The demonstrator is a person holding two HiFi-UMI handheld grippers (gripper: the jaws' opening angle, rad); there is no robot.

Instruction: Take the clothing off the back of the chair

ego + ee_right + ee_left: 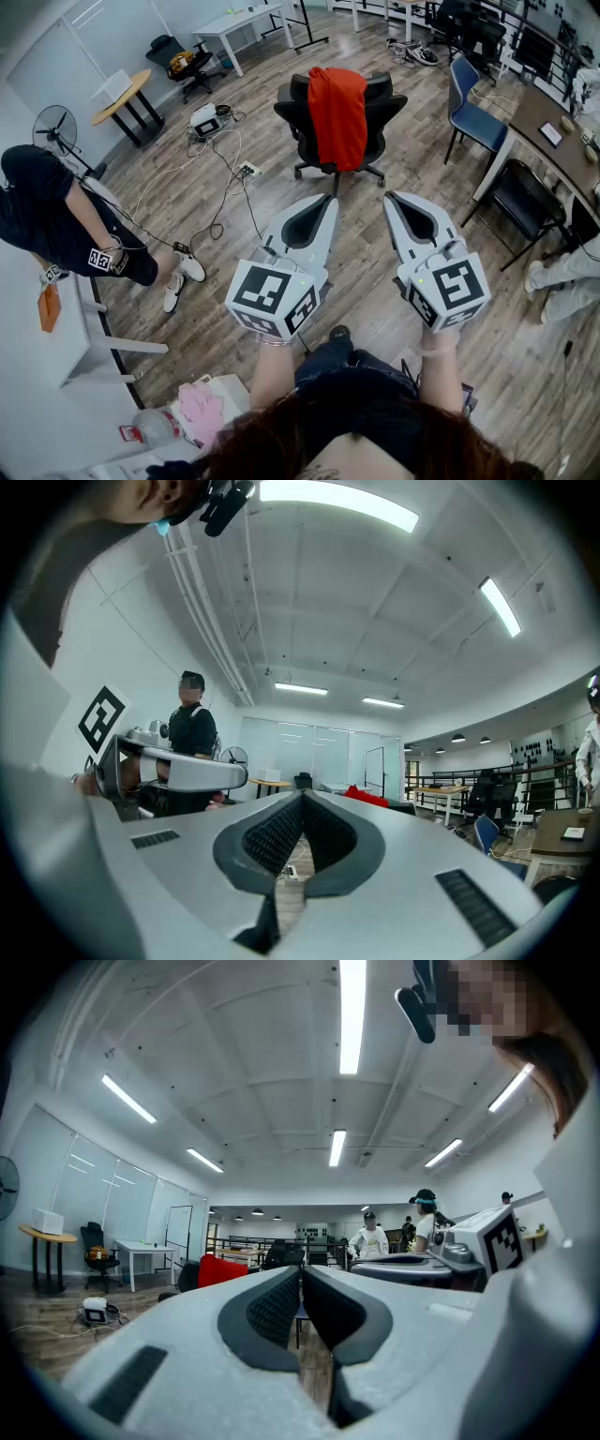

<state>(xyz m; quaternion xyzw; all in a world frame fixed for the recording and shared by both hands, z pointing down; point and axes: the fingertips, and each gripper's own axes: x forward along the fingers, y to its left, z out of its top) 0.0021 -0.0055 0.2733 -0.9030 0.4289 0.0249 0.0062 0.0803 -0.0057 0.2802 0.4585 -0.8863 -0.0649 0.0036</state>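
Wood floor (422,173) open ahead; red clothing (337,112) over chair (384,105) back; left tongs (327,199), right tongs (390,197) together, empty, well short.

In the head view the red clothing (337,114) covers the middle of the chair (384,108) back, and only the back's two side edges show. In the left gripper view the left gripper (301,1269) hides the lower part of the clothing and nearly all of the chair. In the right gripper view the right gripper (302,797) leaves only a red sliver visible. A person (562,272) at the head view's right edge is cut off, legs only. The brown table (548,131) there is also cropped.
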